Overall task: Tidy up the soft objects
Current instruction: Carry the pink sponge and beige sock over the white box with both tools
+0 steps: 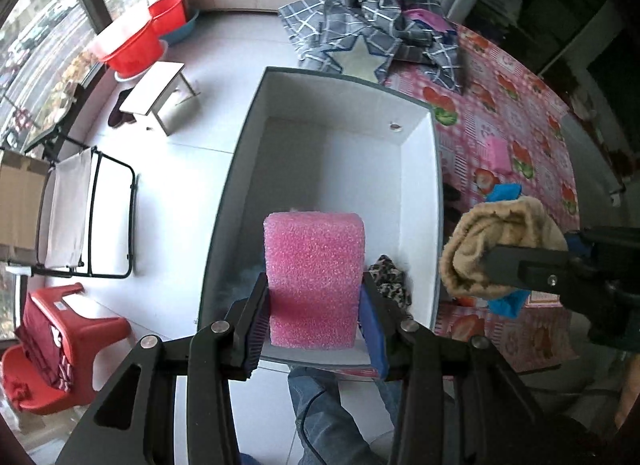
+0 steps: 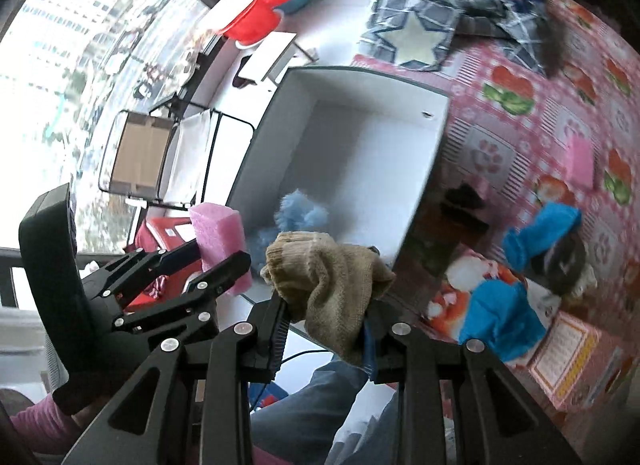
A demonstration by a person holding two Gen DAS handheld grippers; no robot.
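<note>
My left gripper (image 1: 314,305) is shut on a pink foam block (image 1: 315,277), held upright over the near end of an open white box (image 1: 416,193). That block and the left gripper (image 2: 216,261) also show at the left of the right wrist view. My right gripper (image 2: 326,317) is shut on a tan knitted sock (image 2: 332,289), just outside the box's near right corner; the tan sock (image 1: 500,245) shows at the right of the left wrist view. Inside the white box (image 2: 424,169) lie a fluffy blue thing (image 2: 300,217) and a leopard-print cloth (image 1: 390,281).
The box stands on a pink patterned tablecloth (image 2: 560,113) with a grey checked cloth (image 1: 372,25), a small pink pad (image 1: 498,153) and bright blue cloths (image 2: 516,289). Left of the table are red basins (image 1: 136,45), a small white stool (image 1: 160,93), a folding rack (image 1: 88,217) and a red chair (image 1: 60,337).
</note>
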